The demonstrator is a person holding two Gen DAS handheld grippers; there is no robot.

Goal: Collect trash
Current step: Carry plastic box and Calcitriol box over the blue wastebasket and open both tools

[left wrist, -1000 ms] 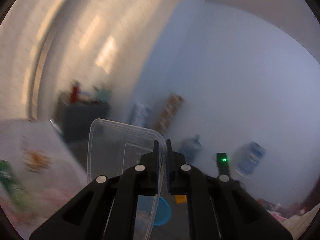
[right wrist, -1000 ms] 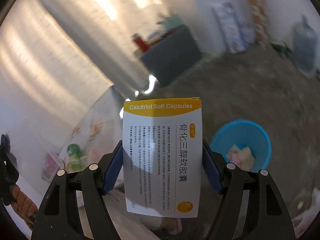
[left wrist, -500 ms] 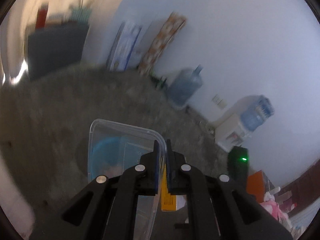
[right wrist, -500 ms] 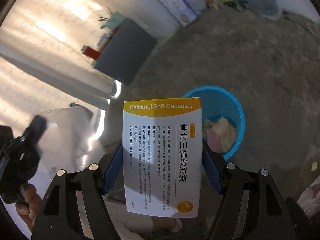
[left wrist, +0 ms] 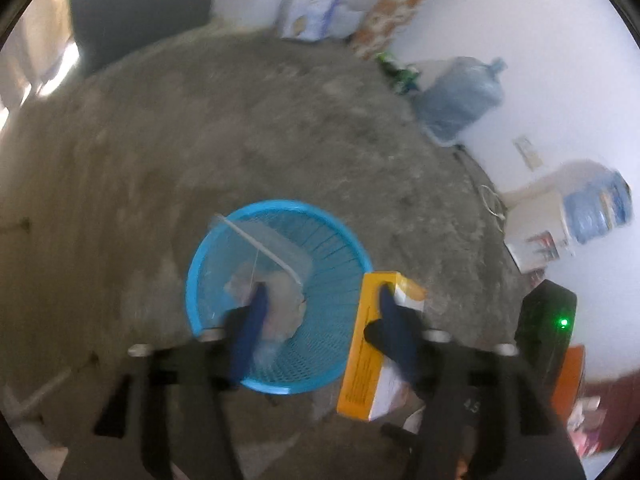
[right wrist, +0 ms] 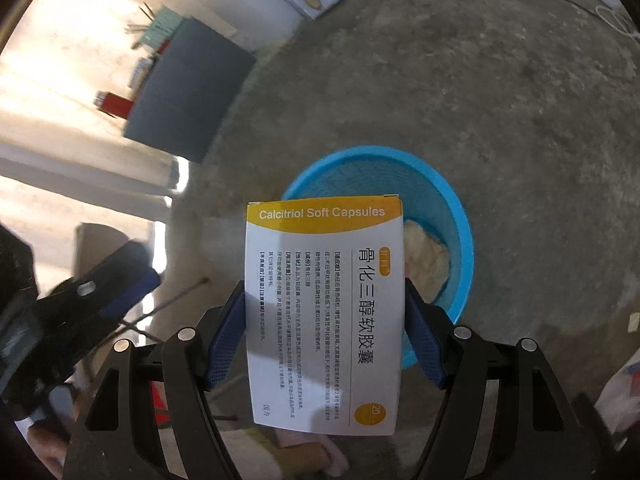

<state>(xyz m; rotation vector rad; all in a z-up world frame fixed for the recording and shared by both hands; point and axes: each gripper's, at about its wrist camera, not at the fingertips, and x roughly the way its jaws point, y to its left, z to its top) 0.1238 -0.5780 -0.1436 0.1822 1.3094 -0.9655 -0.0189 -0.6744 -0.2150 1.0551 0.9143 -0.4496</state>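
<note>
Calcitriol capsule carton, white and orange [right wrist: 324, 316], sits clamped upright in our right tongs [right wrist: 324, 332]; round blue mesh bin [right wrist: 456, 216] lies ahead-right. Left tongs [left wrist: 320, 324] spread apart, empty, over it.

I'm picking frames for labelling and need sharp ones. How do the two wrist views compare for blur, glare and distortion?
Left wrist view: motion-blurred throughout, the fingers and blue basket smeared; fisheye bends the floor. Right wrist view: the medicine box is sharp with readable print, the background softer, blown-out glare at upper left, and a dark fisheye rim.
</note>
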